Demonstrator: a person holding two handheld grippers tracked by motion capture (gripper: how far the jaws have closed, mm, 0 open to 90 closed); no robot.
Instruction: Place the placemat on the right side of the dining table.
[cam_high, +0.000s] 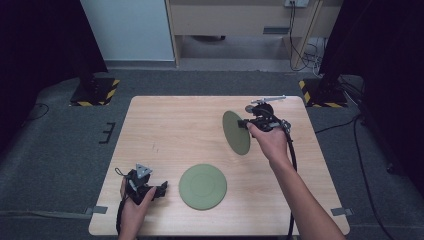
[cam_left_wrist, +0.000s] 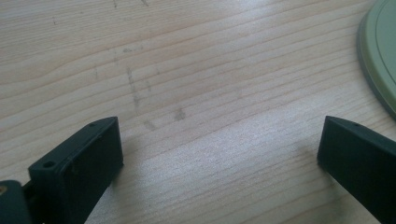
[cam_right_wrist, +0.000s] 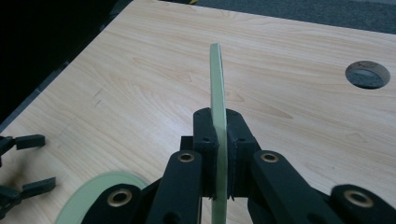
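Low at the near edge of the table (cam_high: 165, 120), the left gripper (cam_high: 161, 189) rests spread wide just left of 1 flat green plate (cam_high: 202, 186), while the right gripper (cam_high: 243, 123) pinches a second plate (cam_high: 235, 132) on edge, lifted beyond it.
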